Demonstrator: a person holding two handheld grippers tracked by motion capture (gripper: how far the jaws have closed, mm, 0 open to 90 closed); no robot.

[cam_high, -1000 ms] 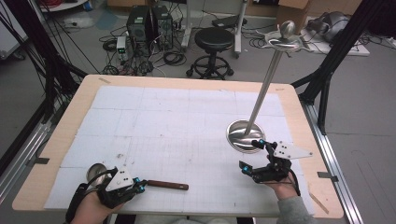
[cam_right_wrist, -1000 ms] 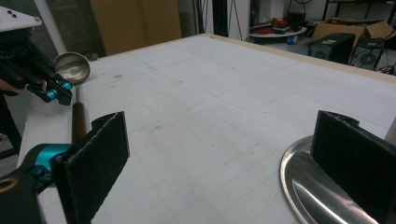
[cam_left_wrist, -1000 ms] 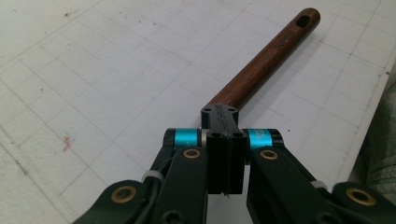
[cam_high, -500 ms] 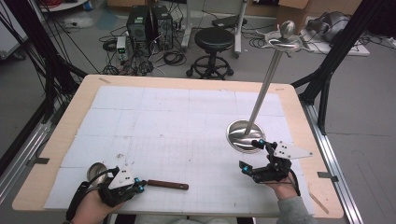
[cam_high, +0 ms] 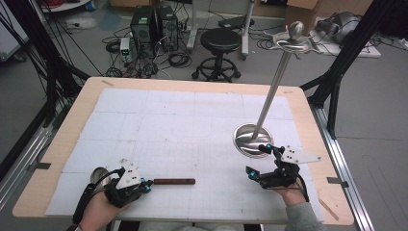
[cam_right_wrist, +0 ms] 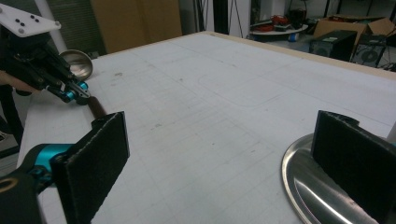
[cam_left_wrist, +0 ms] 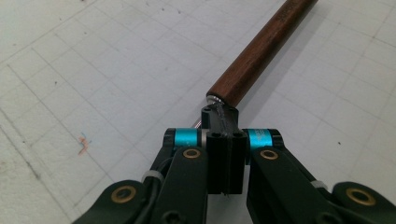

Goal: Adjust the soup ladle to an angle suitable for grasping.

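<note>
Down at the near left corner of the bench (cam_high: 62, 139), the left gripper (cam_high: 144, 184) has its jaws pressed together on the thin metal neck of a ladle, right where the neck enters the brown wooden handle (cam_high: 174, 181). From the left gripper view the two jaws meet with only that sliver of metal between them, and the handle (cam_left_wrist: 259, 51) runs away from the tips, lying flat on the white gridded mat (cam_left_wrist: 93, 70). The ladle's round steel bowl (cam_high: 99, 175) sits behind the gripper, close to the near left edge, just beside the person's left hand (cam_high: 98, 211); the right gripper view also catches that bowl (cam_right_wrist: 77, 63) shining beyond the far-off left gripper (cam_right_wrist: 77, 93).

Over by the near right side, the right gripper (cam_high: 257, 161) rests on the mat with its jaws spread wide and nothing between them. Its own view shows the two black pads (cam_right_wrist: 93, 163) well apart, one of them standing in front of the rim of a round steel base (cam_right_wrist: 303, 191). That base (cam_high: 250, 139) lies just beyond the right gripper, toward the right edge, and a tall metal pole (cam_high: 272, 91) rises from it, topped by a small disc and a knob (cam_high: 294, 36).

Beyond the far edge, on the floor, stand a black stool (cam_high: 220, 45) and computer boxes (cam_high: 151, 26) amid tangled cables.
</note>
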